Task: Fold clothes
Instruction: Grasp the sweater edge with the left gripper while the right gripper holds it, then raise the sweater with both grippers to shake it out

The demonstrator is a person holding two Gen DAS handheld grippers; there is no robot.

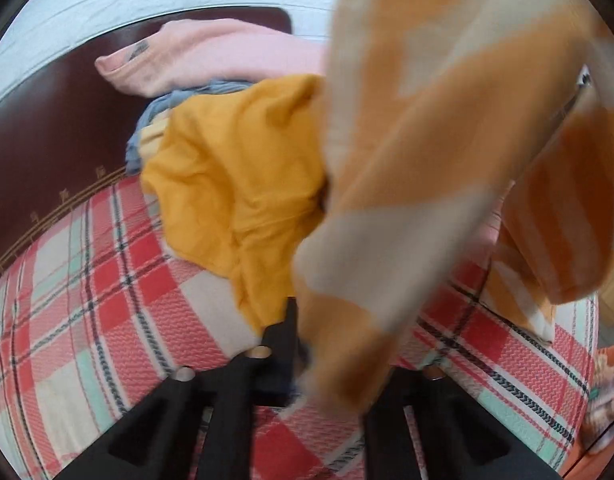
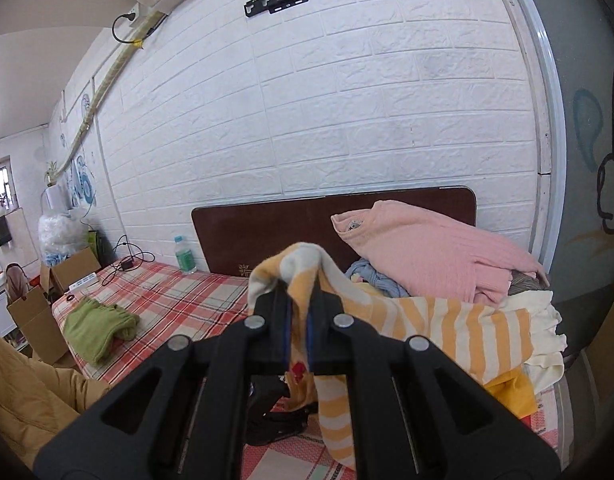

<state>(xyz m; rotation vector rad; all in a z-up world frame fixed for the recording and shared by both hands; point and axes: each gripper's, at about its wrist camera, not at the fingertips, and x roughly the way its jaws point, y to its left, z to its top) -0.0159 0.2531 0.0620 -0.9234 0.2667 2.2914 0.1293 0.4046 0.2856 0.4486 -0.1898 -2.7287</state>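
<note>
Bedroom lot, laundry on a bed [image 2: 175, 296] covered in a red, white and mint plaid spread. Right gripper [image 2: 299, 300]: its black fingers [image 2: 273, 320] are pinching nearly together on a fold of an orange-and-cream striped garment [image 2: 447, 328], which is bunching up over the fingertips and hanging down below them, while the rest is trailing to the right onto the clothes pile. In the right wrist view the garment is being held above the bed in front of the dark brown headboard [image 2: 267, 228]. Left gripper [image 1: 307, 344]: one black finger [image 1: 281, 340] is showing just beside the blurred, hanging striped cloth [image 1: 427, 160]; the other is hiding behind the fabric, so the frame is not showing the gap. The fingers are reading as fully closed, and whether they are nipping the cloth's lower edge cannot be told. Pile against the headboard: a pink knitted sweater [image 2: 423, 248] is lying on top, a blue-grey item [image 2: 371, 276] is peeking out beneath it, a cream garment [image 2: 539, 320] is sitting at the right, and a mustard-yellow piece [image 1: 243, 184] is spreading toward the near side of the bed. Elsewhere: a green garment [image 2: 99, 328], folded, is lying alone on the left part of the bed, well apart from the pile. A plastic bottle [image 2: 185, 256] is standing beside the headboard's left end. Cardboard boxes [image 2: 39, 320] are standing off the bed's far left. Background: white brick-pattern wall [image 2: 307, 120].
</note>
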